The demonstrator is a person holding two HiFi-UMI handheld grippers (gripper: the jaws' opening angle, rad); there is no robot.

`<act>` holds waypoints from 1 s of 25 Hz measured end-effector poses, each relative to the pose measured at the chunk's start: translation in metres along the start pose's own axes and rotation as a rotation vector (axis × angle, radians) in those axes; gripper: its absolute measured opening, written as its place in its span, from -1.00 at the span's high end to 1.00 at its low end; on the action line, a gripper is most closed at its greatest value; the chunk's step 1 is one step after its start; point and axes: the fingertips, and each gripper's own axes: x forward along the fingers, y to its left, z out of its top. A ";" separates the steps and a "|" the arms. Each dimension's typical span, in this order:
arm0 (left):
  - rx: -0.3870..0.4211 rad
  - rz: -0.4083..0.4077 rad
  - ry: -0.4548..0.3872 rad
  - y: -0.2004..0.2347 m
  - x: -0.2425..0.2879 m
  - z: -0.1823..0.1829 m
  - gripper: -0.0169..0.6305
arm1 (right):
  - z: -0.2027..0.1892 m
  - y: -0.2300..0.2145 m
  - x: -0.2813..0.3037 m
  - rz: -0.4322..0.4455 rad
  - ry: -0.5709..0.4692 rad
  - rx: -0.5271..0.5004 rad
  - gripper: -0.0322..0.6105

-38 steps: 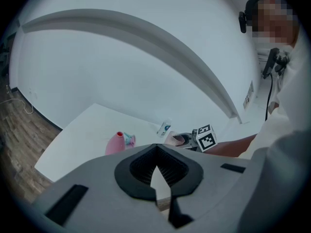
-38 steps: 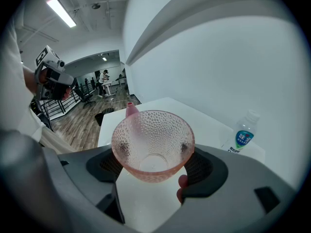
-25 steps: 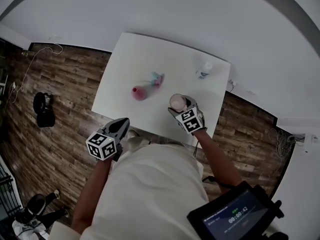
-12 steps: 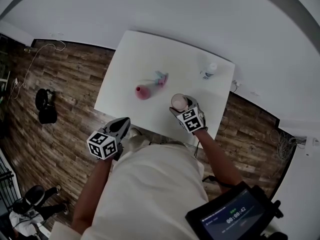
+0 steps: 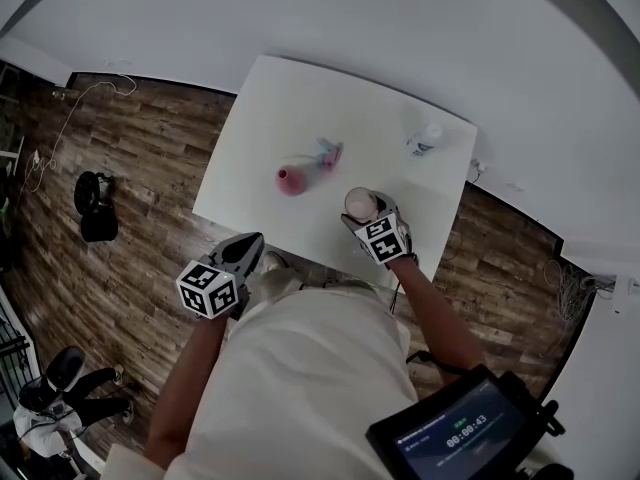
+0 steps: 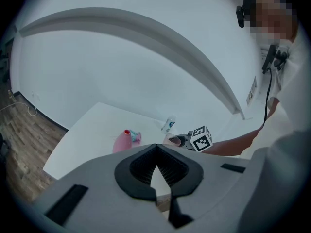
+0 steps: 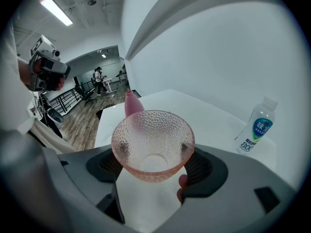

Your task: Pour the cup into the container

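My right gripper (image 5: 362, 208) is shut on a pink dimpled glass cup (image 7: 153, 144), which stays upright over the near right part of the white table (image 5: 300, 108). I see no liquid in the cup. A pink container (image 5: 292, 179) lies on the middle of the table, left of the cup (image 5: 359, 203), with a teal piece (image 5: 328, 153) at its far end. From the right gripper view the container (image 7: 132, 103) shows just behind the cup's rim. My left gripper (image 5: 245, 251) is shut on nothing and hangs off the table's near edge, above the floor.
A clear water bottle (image 5: 427, 140) with a blue label stands at the table's far right corner. Wooden floor surrounds the table, with a black bag (image 5: 90, 208) on it to the left. A screen device (image 5: 460, 433) sits at my lower right.
The picture has shifted slightly. My right gripper keeps the cup over the same near right part of the table, perhaps a little lower. The left gripper has not moved.
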 end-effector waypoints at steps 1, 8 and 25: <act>-0.002 0.001 0.001 0.000 0.000 -0.001 0.92 | -0.001 0.001 0.000 0.001 0.002 0.002 -0.26; -0.014 0.006 0.017 0.008 0.024 -0.002 0.92 | -0.013 -0.019 0.018 0.004 0.025 0.001 -0.26; -0.004 0.011 0.047 0.002 0.026 -0.010 0.92 | -0.037 -0.016 0.024 -0.008 0.050 0.001 -0.26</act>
